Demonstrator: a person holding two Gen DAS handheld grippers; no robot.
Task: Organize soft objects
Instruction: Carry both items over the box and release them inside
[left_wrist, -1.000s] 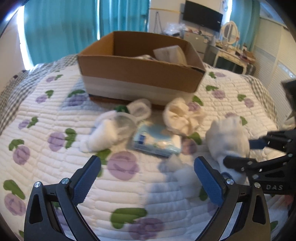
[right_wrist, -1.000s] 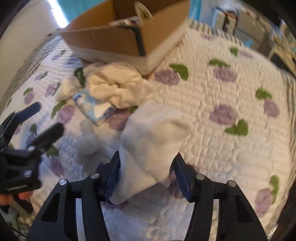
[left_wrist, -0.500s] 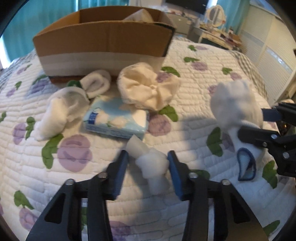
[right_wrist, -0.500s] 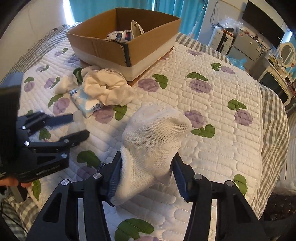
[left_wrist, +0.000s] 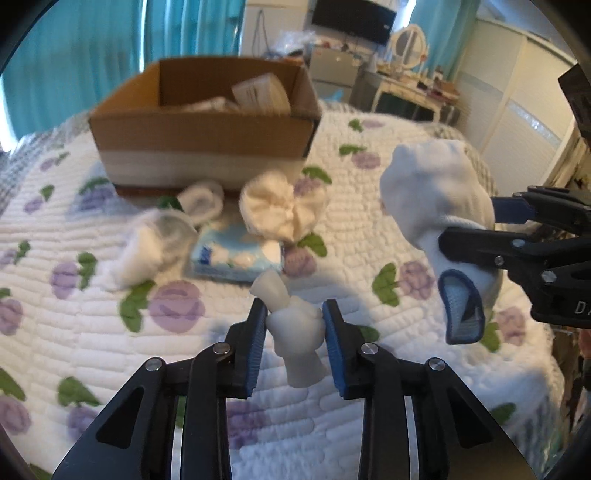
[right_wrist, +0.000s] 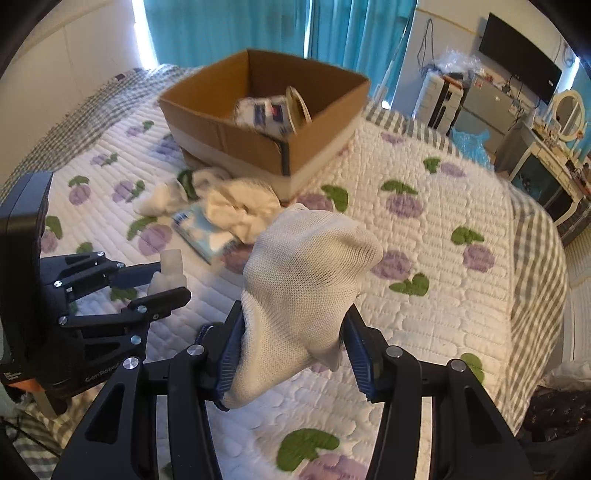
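My left gripper (left_wrist: 294, 325) is shut on a small white soft lump (left_wrist: 295, 332) and holds it above the quilt; it also shows in the right wrist view (right_wrist: 168, 275). My right gripper (right_wrist: 291, 332) is shut on a white sock (right_wrist: 306, 266) with a blue cuff (left_wrist: 461, 314), lifted off the bed. The sock shows at the right of the left wrist view (left_wrist: 436, 192). An open cardboard box (left_wrist: 207, 122) (right_wrist: 266, 122) stands further back on the bed, with packets inside.
In front of the box lie a cream scrunched cloth (left_wrist: 280, 210), a blue tissue pack (left_wrist: 240, 254), a rolled white sock (left_wrist: 203, 199) and a white bundle (left_wrist: 147, 247). The quilt (right_wrist: 443, 258) has purple flowers. Furniture stands beyond the bed at the right.
My left gripper closed on the small white lump and lifted it off the quilt. My right gripper rose with the sock, and both views now sit higher, facing the box.
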